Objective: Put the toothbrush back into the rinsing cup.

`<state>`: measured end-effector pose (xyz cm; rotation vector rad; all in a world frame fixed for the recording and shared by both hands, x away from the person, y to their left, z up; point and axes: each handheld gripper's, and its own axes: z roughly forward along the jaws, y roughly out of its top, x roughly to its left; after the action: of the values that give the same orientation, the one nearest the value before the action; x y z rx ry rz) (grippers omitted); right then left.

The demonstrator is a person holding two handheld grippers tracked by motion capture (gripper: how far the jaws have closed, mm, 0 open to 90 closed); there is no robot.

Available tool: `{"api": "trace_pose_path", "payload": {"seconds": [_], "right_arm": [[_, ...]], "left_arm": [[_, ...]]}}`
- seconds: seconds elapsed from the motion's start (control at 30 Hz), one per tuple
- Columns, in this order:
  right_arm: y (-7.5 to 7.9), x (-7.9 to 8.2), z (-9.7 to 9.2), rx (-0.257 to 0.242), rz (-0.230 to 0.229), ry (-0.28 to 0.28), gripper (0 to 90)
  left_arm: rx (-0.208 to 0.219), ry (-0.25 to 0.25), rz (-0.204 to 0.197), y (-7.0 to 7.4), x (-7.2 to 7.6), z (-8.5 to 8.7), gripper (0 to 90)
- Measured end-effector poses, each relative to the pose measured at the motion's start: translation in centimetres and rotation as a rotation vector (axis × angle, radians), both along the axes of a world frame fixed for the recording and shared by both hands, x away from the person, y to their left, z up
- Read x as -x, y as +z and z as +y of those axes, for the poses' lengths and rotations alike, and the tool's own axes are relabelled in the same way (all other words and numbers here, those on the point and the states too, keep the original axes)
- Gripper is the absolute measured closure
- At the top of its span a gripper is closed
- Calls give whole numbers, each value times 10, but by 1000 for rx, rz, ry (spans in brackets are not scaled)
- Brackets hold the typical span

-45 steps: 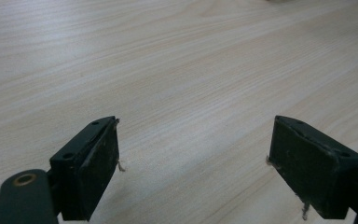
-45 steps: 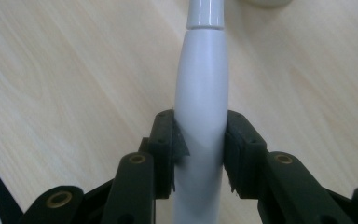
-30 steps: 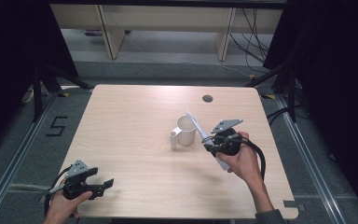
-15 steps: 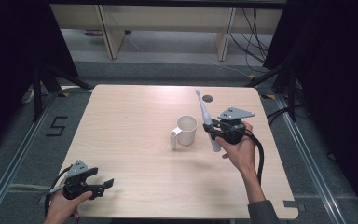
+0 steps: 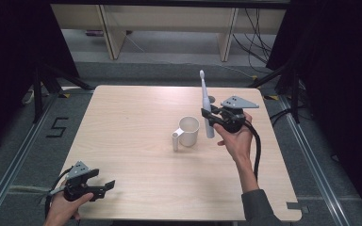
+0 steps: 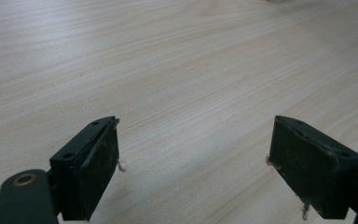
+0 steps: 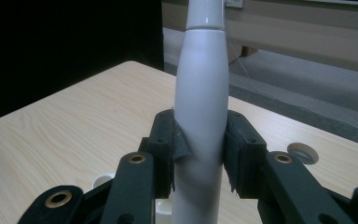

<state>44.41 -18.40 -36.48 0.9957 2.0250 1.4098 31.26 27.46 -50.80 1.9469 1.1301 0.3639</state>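
**White toothbrush held upright beside the cup**

Pale wood grain runs under my left gripper (image 5: 104,186), which sits low at the near left corner of the table (image 5: 132,136), its jaws spread wide with nothing between them; my left hand (image 5: 61,213) holds it from behind. Farther in, a white cup (image 5: 188,130) stands near the table's middle, handle toward me. Just right of it, my right gripper (image 5: 210,117) is clamped on the body of a white electric toothbrush (image 5: 206,106), upright and off the table, head up. Beyond, a round grommet (image 7: 303,152) sits in the tabletop.
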Motion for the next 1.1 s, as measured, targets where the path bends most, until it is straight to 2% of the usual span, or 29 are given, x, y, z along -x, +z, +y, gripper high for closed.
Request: {"api": "trace_pose_path", "payload": {"seconds": [0.03,0.07,0.1,0.17,0.3,0.37,0.4,0.43,0.47,0.57,0.63,0.67,0.8,0.83,0.87,0.9,0.93,1.0,1.03,1.1], "right_arm": [[0,0,0,0,0,0,671],[1,0,2,-5,19,-7,671],[2,-4,4,-3,-7,-2,671],[3,-6,11,-26,10,-4,671],[4,-14,18,-10,-21,-3,671],[5,-16,23,-19,-14,2,671],[6,-17,26,-21,-4,4,671],[6,-20,29,-13,-19,10,671],[5,-21,32,-23,-14,7,671],[4,-25,37,-8,-17,4,671],[2,-29,44,-20,-4,11,671],[0,-33,49,-22,-8,11,671],[-3,-37,55,-23,1,6,671],[-4,-41,57,-10,-25,11,671],[-7,-43,61,-23,-7,6,671],[-7,-43,61,-23,-7,6,671],[-11,-46,63,-21,-2,9,671],[-12,-47,64,-21,-7,3,671],[-14,-48,65,-17,12,6,671],[-19,-50,65,-3,17,-3,671]], "left_arm": [[0,0,2,0,0,0,153],[1,0,2,0,0,0,153],[1,0,2,0,0,0,153],[0,-4,2,0,0,0,153],[0,-5,1,0,0,0,153],[1,-4,1,0,0,0,153],[36,18,-3,-1,0,-2,153],[35,17,-2,-1,0,-2,153],[1,-3,4,0,0,0,153],[5,-5,3,1,0,0,153],[7,-4,4,1,0,1,153],[39,18,-2,0,1,-2,153],[51,25,-13,-1,1,-3,153],[17,0,1,1,0,0,153],[13,-5,1,1,0,0,153],[13,-6,1,1,0,0,153],[44,16,-3,1,1,-2,153],[41,14,-3,1,1,-2,153],[42,16,-6,1,1,-2,153],[44,16,-7,1,1,-2,153]]}}
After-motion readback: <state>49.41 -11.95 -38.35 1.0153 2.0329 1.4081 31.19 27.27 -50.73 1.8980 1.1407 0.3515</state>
